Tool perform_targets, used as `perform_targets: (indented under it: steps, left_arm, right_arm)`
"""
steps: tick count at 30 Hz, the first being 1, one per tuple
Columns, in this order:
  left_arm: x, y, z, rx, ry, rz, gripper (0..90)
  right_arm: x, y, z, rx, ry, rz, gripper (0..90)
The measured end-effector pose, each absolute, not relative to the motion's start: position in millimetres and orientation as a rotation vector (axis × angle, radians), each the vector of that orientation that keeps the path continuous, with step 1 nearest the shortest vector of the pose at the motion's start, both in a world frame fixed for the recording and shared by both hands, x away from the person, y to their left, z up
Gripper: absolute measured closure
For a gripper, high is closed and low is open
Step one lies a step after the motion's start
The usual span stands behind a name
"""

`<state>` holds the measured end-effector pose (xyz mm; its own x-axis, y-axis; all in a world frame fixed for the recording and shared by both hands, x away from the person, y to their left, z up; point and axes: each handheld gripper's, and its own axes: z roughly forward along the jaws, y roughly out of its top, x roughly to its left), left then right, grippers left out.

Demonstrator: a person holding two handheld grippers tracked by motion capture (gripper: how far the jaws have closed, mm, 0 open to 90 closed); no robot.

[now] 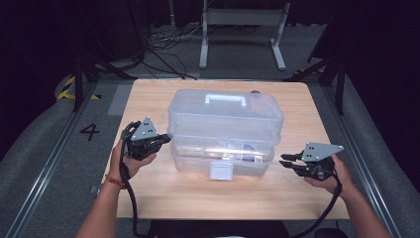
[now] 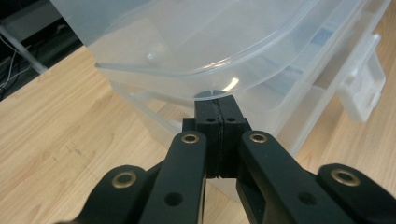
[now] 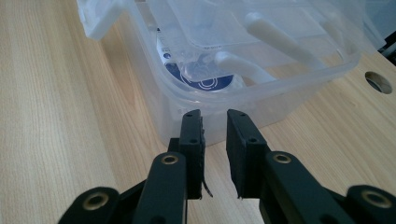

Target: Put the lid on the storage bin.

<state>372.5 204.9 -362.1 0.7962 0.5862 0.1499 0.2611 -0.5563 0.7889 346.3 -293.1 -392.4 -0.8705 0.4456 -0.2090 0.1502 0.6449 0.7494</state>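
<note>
Clear plastic storage box [image 1: 225, 131] near the middle of the wooden table [image 1: 148, 191], two tiers stacked, white handle [image 1: 226, 99] on the lid, white latch [image 1: 221, 170] hanging at the near face and apparently undone. Upper tier seemingly raised a little off the lower one at the box's left end, so probably opening or lifting the top section. Inside the lower tier, seen through the wall, a blue-and-white label [image 3: 201, 77] and pale plastic pieces, too blurred to name. Left of the box, touching its left end: left gripper [image 1: 166, 139], jaws pressed together, tips tucked right under the curved rim of the upper tier [image 2: 187, 70], nothing clamped between the pads as far as can be told. Right of the box, just beside its near right corner but apart from it: right gripper [image 1: 286, 159], jaws parted narrowly, empty, aimed at the lower tier's wall [image 3: 187, 107]. To do this step well, probably: keep the closed left tips seated under the rim and lift evenly rather than prying, since thin clear plastic flexes and slips; bring the right gripper in low to steady the base at that corner, so the lower tier stays on the table instead of rising or sliding with the lid.
</note>
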Motion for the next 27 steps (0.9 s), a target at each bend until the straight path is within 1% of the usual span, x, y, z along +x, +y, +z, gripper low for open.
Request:
perform_targets:
  steps: [3, 7, 8, 10, 12, 13, 14, 16, 19, 23, 25, 27]
  left_arm:
    - [371.1, 205.0, -364.0, 2.182, 0.625, 0.51, 89.8]
    - [367.3, 204.9, -373.3, 2.267, 0.629, 0.52, 89.8]
    - [367.3, 204.9, -373.3, 2.267, 0.629, 0.52, 89.8]
    - [364.0, 204.7, -385.9, 2.351, 0.637, 0.521, 89.8]
    - [362.9, 205.7, -390.1, 2.364, 0.636, 0.526, 89.8]
    - [361.2, 210.0, -393.4, 2.336, 0.653, 0.493, 89.8]
    - [360.1, 211.4, -395.3, 2.337, 0.661, 0.487, 89.8]
    - [358.5, 211.5, -397.5, 2.344, 0.664, 0.502, 89.8]
    - [353.2, 212.3, -402.7, 2.354, 0.662, 0.496, 89.5]
    - [344.9, 213.7, -412.0, 2.373, 0.653, 0.487, 87.8]
    - [340.3, 215.9, -419.7, 2.392, 0.649, 0.484, 85.6]
    - [338.3, 217.4, -423.3, 2.395, 0.649, 0.479, 85.0]
  right_arm:
    - [346.1, -292.5, -394.0, 0.471, 2.495, 1.08, 77.3]
    - [344.9, -291.0, -396.2, 0.471, 2.503, 1.069, 77.4]
    - [344.9, -291.0, -396.2, 0.471, 2.503, 1.069, 77.4]
    - [343.9, -291.6, -396.2, 0.459, 2.504, 1.07, 77.8]
    - [343.3, -292.1, -396.9, 0.469, 2.51, 1.074, 77.8]
    - [343.6, -292.3, -397.5, 0.468, 2.508, 1.072, 77.8]
    - [343.5, -292.5, -397.9, 0.47, 2.509, 1.071, 77.8]
    - [343.2, -292.7, -398.6, 0.471, 2.512, 1.067, 77.4]
    - [341.9, -293.3, -400.2, 0.469, 2.505, 1.061, 76.3]
    - [340.0, -297.3, -402.1, 0.476, 2.501, 1.081, 71.9]
    - [339.8, -300.2, -404.2, 0.49, 2.495, 1.075, 68.3]
    - [339.3, -301.8, -405.6, 0.5, 2.499, 1.077, 67.4]
